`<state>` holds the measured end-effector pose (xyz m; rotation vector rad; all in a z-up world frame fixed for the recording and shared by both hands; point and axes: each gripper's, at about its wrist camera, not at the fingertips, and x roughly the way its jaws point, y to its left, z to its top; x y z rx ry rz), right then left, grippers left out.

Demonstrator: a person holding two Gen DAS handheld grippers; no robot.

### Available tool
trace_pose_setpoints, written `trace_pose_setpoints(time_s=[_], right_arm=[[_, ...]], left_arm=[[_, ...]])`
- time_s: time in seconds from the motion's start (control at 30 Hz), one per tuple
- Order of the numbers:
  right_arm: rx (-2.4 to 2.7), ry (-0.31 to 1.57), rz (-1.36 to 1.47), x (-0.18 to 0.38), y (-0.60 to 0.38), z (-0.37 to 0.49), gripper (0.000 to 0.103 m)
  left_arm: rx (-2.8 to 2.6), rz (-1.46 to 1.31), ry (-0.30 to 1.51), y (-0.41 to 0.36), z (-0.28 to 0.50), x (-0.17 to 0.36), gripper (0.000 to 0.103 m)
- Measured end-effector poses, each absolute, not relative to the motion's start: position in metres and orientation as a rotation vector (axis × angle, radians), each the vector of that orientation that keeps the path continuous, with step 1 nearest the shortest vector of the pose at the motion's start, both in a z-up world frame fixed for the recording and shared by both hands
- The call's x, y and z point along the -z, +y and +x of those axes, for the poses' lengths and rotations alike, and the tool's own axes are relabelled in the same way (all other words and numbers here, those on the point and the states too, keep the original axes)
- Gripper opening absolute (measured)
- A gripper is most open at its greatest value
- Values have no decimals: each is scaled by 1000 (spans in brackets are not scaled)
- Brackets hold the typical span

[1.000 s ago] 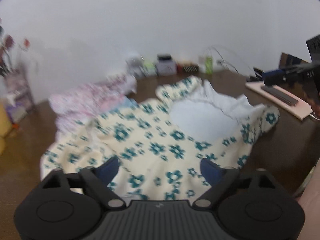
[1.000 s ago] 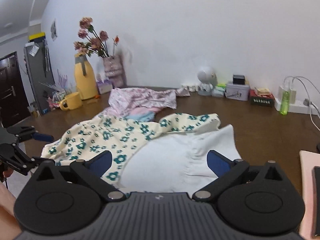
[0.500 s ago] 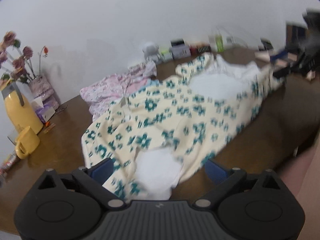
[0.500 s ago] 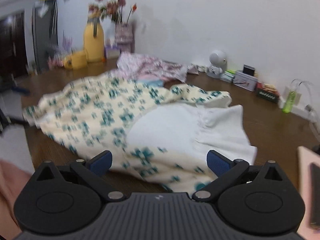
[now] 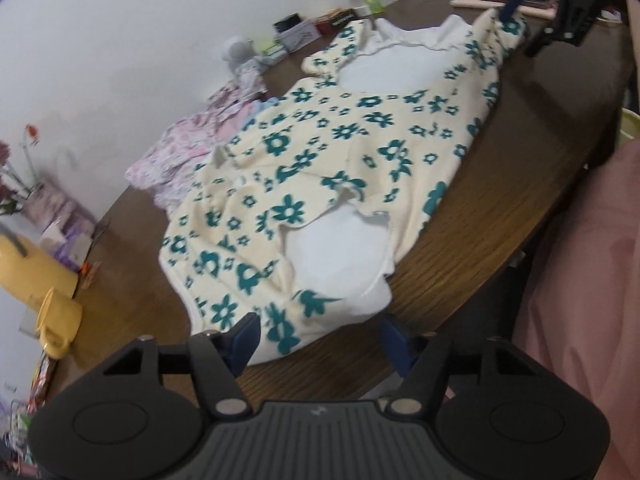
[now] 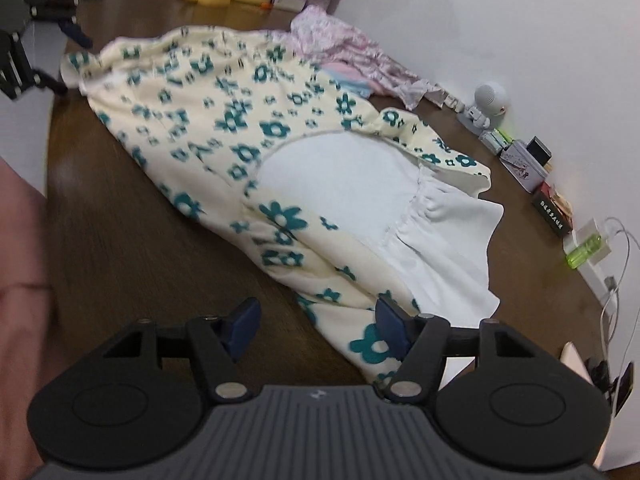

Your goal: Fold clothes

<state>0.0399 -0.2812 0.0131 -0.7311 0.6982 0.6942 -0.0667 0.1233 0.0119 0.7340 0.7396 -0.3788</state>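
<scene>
A cream garment with teal flowers and a white lining (image 5: 352,140) lies spread lengthwise on the brown table (image 5: 532,168). My left gripper (image 5: 320,340) is open at the garment's near end, with the hem just ahead of its left finger. At the garment's far end, the right gripper (image 5: 560,12) shows in the left wrist view. In the right wrist view the same garment (image 6: 240,120) stretches away. My right gripper (image 6: 318,328) is open, and a flowered corner lies by its right finger. The left gripper (image 6: 40,28) hovers by the far corner.
A pink floral garment (image 5: 192,144) lies bunched behind the cream one. A yellow jug (image 5: 28,272) and mug (image 5: 56,320) stand on the table. Small boxes (image 6: 524,164), a white figure (image 6: 486,108) and a green bottle (image 6: 584,252) line the wall. A person's pink clothing (image 5: 580,280) is beside the table edge.
Both grippers have moved outward to opposite ends of the cream garment and tilted. The garment now lies more stretched out along the table. Both stay open.
</scene>
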Motion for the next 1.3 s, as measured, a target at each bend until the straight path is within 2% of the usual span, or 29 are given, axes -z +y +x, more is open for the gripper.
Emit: trace_pose_setpoints(time_s=[0.2,0.43,0.53,0.57,0.6,0.63,0.67,0.77,1.07,1.3], right_arm=[[-731,715,-766,-3,-277,56,58],[-786,778,-649,-4,-284,79,44],[-813,806,-604,-4,-287,85,39],[-825,815,-588,-4,-288,87,33],[-834,826,-572,-4,-289,89,30],[-839,834,-560,-4,-290,90,22],[-834,840,-551,-4,-290,92,14],[-809,851,-534,-4,-289,94,8],[-794,807,-538,-43,-288,93,7],[-858,829,-628,-88,-261,158,7]], left_arm=[[407,749,720,121,-61,-9,52],[442,724,723,123,-54,-8,43],[457,713,724,123,-52,-8,26],[463,710,725,123,-51,-8,16],[468,706,725,124,-50,-8,10],[473,703,726,124,-49,-7,5],[478,699,726,124,-48,-7,5],[483,667,726,126,-47,-9,4],[428,538,710,137,-42,-38,4],[332,599,670,137,24,-75,4]])
